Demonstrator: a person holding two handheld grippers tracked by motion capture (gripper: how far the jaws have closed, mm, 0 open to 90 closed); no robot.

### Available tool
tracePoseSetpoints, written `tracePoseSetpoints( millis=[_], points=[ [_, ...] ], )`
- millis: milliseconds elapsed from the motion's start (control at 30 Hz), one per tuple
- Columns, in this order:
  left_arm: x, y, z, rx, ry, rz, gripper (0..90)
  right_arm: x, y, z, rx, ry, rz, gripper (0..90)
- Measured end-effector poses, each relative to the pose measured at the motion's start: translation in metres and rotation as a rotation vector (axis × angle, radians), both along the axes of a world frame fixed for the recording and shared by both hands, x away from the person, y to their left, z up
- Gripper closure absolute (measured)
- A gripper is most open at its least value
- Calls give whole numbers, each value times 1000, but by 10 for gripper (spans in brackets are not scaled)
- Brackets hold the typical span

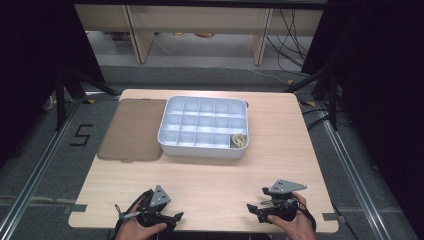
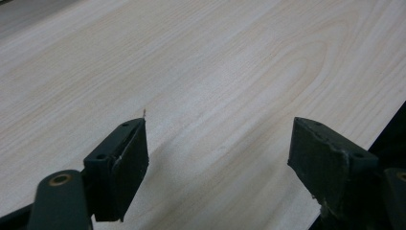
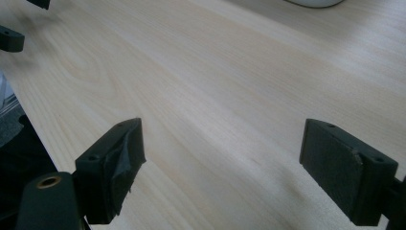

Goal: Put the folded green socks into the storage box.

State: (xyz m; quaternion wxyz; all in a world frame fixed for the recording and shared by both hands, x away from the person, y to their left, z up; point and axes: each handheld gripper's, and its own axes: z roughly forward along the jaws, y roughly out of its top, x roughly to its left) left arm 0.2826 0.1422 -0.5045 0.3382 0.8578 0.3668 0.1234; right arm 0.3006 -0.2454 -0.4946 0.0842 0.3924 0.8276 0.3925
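Pale wood grain of the table runs under both grippers at the near edge. Left gripper sits near the left front corner, held in a hand; its jaws stand wide apart in the left gripper view, bare tabletop between them, nothing held. Right gripper sits near the right front, in the other hand; jaws likewise spread wide and empty (tape-like wrap on one pad looks frayed). The two grippers point roughly toward each other across the front edge, well apart.

Farther back, mid-table: white compartment tray, rectangular, long axis running left to right across the table, parallel to the near edge. Grid of small cells, three rows, about five columns. All visible cells look bare except the near right corner cell, which holds a small pale yellowish item (shape too small to tell). A curved white edge at the top of the right gripper view is probably this tray's rim.

Tray lies well ahead of both sets of jaws, roughly midway between them sideways, touching neither.

Brown flat mat lies just beside the tray on its left, long axis running near to far; whether the two edges touch, cannot tell.
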Motion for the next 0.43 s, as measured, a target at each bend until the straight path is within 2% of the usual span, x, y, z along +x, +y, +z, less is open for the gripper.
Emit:
tracePoseSetpoints(
  millis=[33, 67, 133, 167, 200, 233, 300, 333, 400, 433],
  points=[
    [0, 0, 0, -2, 1, 2, 206, 1, 0, -1, 13, 8, 21, 162],
    [0, 0, 0, -4, 1, 3, 206, -1, 1, -1, 20, 18, 11, 162],
    [0, 0, -1, -4, -1, 1, 206, -2, 0, -1, -10, -3, 1, 162],
    [0, 0, -1, -3, -2, -1, 206, -2, 0, -2, -7, -10, 2, 162],
    [0, 0, 0, -4, -2, -1, 206, -1, 1, -3, 5, 1, 16, 163],
    [0, -1, 0, -7, -3, 0, 206, -2, 1, -3, -13, 4, 4, 162],
    [0, 0, 0, -1, -4, 1, 206, -4, 2, -3, -8, 25, 1, 162],
    [0, 0, 0, 1, -5, -3, 206, -1, 1, -4, -16, -4, 32, 162],
    [0, 0, 0, 5, -5, -6, 206, -2, 1, -4, -16, -2, 27, 162],
    [0, 0, 0, 6, -6, -3, 206, -1, 1, -4, -25, -16, 26, 162]
  ],
)
